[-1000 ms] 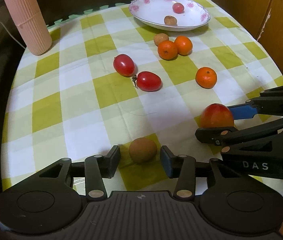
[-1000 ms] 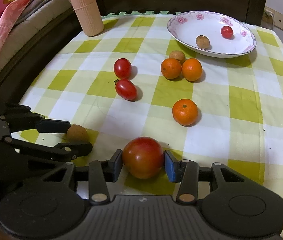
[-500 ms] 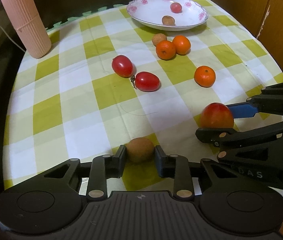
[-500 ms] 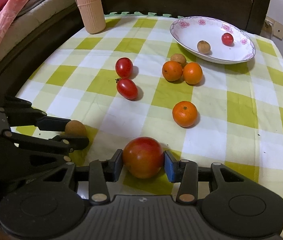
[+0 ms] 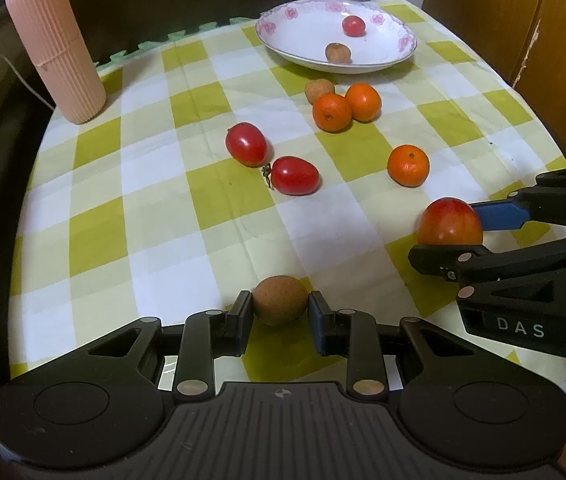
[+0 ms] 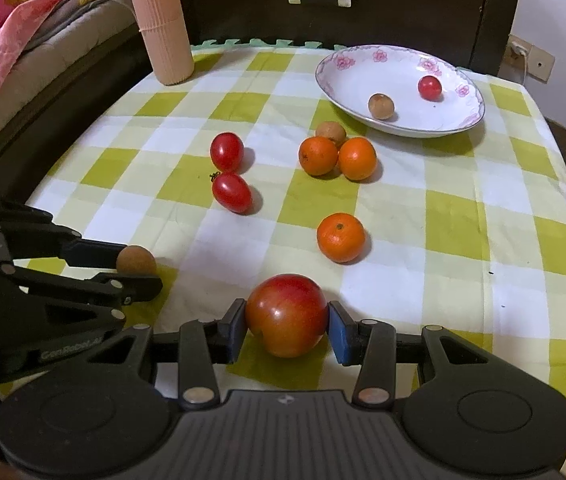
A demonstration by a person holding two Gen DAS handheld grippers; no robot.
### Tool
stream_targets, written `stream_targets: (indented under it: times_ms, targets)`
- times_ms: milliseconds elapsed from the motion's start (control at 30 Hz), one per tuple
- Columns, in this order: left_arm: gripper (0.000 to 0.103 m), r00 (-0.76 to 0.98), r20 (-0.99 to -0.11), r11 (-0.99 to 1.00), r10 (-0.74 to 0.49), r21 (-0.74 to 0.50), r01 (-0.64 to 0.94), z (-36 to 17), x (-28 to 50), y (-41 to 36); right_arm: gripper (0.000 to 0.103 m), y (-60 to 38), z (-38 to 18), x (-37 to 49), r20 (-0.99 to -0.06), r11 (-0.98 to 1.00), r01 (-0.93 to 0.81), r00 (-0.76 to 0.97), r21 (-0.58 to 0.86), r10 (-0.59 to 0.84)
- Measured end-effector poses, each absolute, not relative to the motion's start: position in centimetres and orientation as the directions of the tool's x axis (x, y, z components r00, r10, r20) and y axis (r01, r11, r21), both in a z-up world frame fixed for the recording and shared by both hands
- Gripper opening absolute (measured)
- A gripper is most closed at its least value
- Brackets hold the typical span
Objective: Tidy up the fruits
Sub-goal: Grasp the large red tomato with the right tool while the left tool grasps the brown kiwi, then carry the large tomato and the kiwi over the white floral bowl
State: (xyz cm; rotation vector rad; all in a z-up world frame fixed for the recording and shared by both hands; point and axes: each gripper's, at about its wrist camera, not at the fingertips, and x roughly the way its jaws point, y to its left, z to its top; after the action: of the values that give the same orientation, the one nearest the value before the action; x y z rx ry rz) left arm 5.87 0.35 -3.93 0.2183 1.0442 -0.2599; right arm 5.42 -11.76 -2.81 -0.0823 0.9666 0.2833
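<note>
Hidden: my left hand-held gripper (image 5: 280,317) covers the underside of the brown fruit (image 5: 280,300), so I can't tell if it's lifted off the bench (image 5: 155,216).
Left: pads now clamped on that brown fruit; a second ago they stood wide around it.
Right: right hand-held gripper (image 6: 286,330) still squeezing the big red fruit (image 6: 286,314) at the near edge.
Plate (image 6: 347,80): one brown fruit and one small red one inside.
Loose: three oranges, two tomatoes unmoved.
</note>
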Motion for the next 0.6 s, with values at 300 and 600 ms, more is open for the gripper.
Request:
stream_targets:
  times_ms: [300,600]
  targets:
    - [0.037,0.503,-0.856,0.949,-0.122,0.048,0.312,-3.0,6.6,-0.3,0.041,-11.8,-2.3,5.5,-0.811,0.962,-0.267,0.549,0.059,0.202]
    - [0.037,0.518,-0.846,0.945,-0.129,0.053,0.321,-2.5,6.8,-0.9,0.041,-11.9,-1.8,5.4,-0.800,0.964,-0.258,0.563,0.066,0.205]
